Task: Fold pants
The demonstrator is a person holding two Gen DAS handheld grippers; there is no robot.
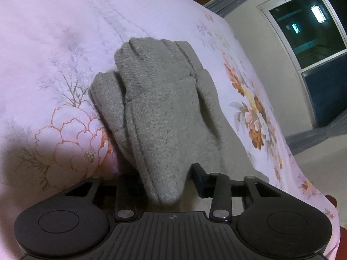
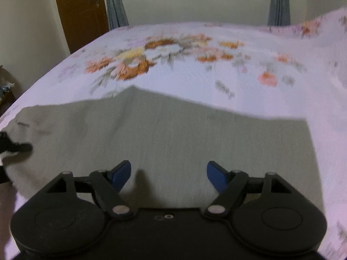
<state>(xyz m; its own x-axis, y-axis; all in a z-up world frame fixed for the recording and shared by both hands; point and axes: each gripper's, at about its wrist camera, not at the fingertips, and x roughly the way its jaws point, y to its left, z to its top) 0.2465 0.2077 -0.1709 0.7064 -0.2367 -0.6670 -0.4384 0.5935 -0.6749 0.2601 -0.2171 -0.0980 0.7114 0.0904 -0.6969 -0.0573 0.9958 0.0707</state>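
The grey pants (image 1: 156, 108) lie on a bed, bunched into a thick ridge of folds that runs away from me in the left wrist view. My left gripper (image 1: 167, 184) is shut on the near end of that ridge; its right finger (image 1: 200, 179) shows beside the cloth and the other finger is hidden behind it. In the right wrist view the pants (image 2: 173, 134) spread flat and wide. My right gripper (image 2: 169, 174) hovers just over them, open, with its blue fingertips (image 2: 121, 175) apart and nothing pinched between them.
A pink floral bedsheet (image 1: 54, 43) covers the bed (image 2: 238, 49) under the pants. Beyond the bed are a wall, grey curtains (image 2: 115, 6), a brown door (image 2: 80, 10) and a dark window (image 1: 314, 28). A black part (image 2: 15, 147) pokes in over the pants' left edge.
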